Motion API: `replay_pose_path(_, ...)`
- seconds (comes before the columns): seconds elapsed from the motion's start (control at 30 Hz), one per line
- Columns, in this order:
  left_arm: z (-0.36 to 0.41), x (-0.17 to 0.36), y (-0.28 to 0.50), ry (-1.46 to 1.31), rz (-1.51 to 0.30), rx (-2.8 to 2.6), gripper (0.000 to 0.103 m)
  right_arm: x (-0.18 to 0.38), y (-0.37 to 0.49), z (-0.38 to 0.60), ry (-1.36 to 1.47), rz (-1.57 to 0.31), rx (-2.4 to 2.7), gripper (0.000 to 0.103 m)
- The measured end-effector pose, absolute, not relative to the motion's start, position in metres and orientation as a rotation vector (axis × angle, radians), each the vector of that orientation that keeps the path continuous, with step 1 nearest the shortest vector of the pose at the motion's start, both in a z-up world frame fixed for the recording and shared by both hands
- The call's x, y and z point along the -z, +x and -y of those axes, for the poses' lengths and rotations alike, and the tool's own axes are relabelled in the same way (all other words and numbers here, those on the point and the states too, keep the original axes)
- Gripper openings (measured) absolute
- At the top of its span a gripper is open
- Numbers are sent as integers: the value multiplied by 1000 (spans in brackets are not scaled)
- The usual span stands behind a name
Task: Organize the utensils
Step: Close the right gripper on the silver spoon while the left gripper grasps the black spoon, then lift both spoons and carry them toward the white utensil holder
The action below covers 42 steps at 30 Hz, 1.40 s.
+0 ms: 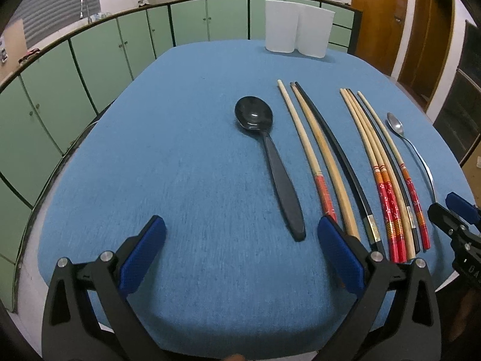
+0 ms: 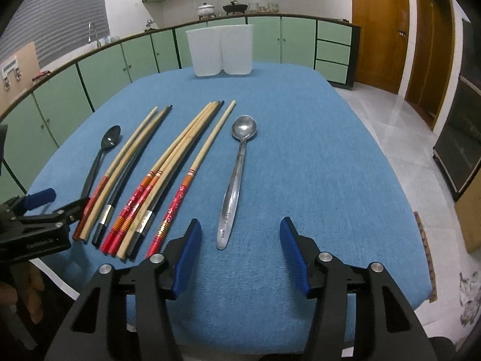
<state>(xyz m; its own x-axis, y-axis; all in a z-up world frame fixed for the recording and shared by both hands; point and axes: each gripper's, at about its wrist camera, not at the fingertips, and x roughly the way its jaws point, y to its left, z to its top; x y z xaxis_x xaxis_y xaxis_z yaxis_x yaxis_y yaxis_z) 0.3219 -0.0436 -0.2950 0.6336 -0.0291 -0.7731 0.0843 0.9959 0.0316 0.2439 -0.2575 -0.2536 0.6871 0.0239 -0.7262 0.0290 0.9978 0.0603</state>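
A black plastic spoon (image 1: 270,156) lies on the blue tablecloth (image 1: 180,165), also seen in the right wrist view (image 2: 103,153). Right of it lie three chopsticks (image 1: 318,150), then a group of several chopsticks with red ends (image 1: 387,174) (image 2: 156,180), then a metal spoon (image 1: 412,147) (image 2: 237,177). My left gripper (image 1: 240,249) is open and empty, near the black spoon's handle end. My right gripper (image 2: 239,255) is open and empty, just short of the metal spoon's handle.
Two white containers (image 1: 297,31) (image 2: 221,49) stand side by side at the table's far edge. Green cabinets (image 1: 90,57) curve behind the table. Wooden doors (image 2: 390,30) and tiled floor (image 2: 399,126) lie to the right.
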Motion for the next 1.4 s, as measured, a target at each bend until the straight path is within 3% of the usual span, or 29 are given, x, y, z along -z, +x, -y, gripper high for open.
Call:
replay_pose_path(0.13,43,295,318,63,-871,60,99,253,245,257,64,-814,10,54)
replay_pose_path(0.23,45,294,321,53,-859,58,98,252,246,256,55,-810,9,37)
replay_pose_path(0.3,45,293,319,43,-853,63,91,251,247,257,57,-810,4,20)
replay_pose_path(0.47,51,287,316,27,-834,129,42,252,248,261,74,-806,-3,10)
replay_pose_path(0.67,50,286,317,-11,-844,178,13,252,249,263,87,-800,-13,10)
replay_pose_path(1.4,40,219,309,-69,-777,219,12,182,246,261,94,-677,-44,9)
